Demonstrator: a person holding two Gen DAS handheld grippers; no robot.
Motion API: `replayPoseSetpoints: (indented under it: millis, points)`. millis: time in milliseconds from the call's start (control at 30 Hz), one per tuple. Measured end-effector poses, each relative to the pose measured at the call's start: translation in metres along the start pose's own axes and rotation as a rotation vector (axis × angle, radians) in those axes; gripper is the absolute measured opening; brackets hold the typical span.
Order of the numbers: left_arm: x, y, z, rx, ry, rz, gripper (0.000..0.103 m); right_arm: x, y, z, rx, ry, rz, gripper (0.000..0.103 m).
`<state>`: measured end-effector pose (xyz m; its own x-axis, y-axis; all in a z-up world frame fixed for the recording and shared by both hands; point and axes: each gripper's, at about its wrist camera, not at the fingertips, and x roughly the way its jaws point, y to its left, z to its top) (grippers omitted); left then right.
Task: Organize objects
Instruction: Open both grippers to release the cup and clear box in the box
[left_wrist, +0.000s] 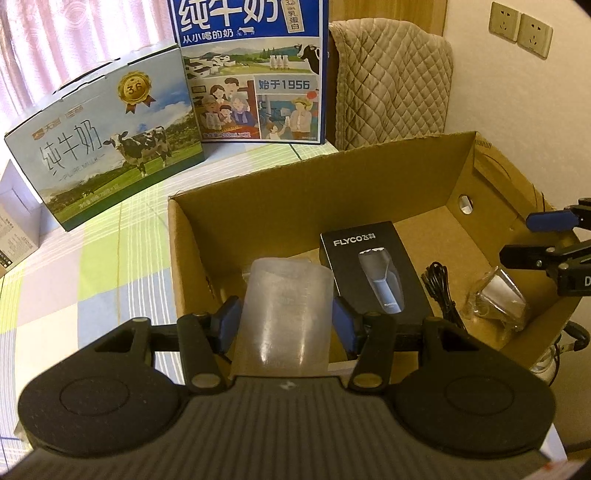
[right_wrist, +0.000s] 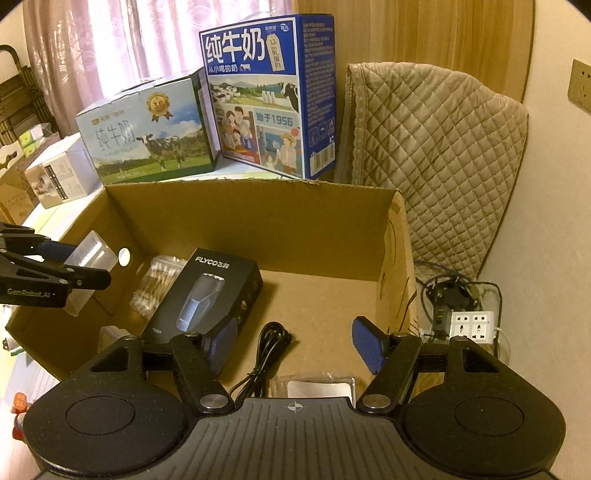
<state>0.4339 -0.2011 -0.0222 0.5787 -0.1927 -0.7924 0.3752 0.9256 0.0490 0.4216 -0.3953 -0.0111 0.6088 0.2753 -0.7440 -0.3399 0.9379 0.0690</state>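
Fingers of left gripper clamp the translucent cup over the cardboard box's near-left corner; right gripper spread wide, empty. Risk: slick cup slips, tipping onto the shaver box beyond.

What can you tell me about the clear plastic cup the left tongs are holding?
The clear plastic cup looks like frosted, translucent plastic, with faint graduation marks on its side. The left tongs clamp it between their blue pads, one on each side. It hangs over the near left edge of the open cardboard box, apart from the black FLYCO box inside. From the right wrist it appears tilted.
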Motion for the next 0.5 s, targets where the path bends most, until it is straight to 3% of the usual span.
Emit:
replayPoseSetpoints:
  millis: [67,200,500]
  points:
    - [0.0017,-0.0006,0.0015,0.006,-0.003,0.003,0.053,0.0,0.0003,0.0002,0.001,-0.001,0.002,0.066]
    - [0.0022,-0.0023,0.0036,0.018,-0.014,0.016,0.071,-0.0004,0.002,0.0015,0.0,-0.004,0.002,0.066]
    - [-0.0037,-0.0023,0.0013,0.01,-0.021,0.006,0.081,-0.0031,0.0075,0.0012,0.001,-0.009,0.007,0.066]
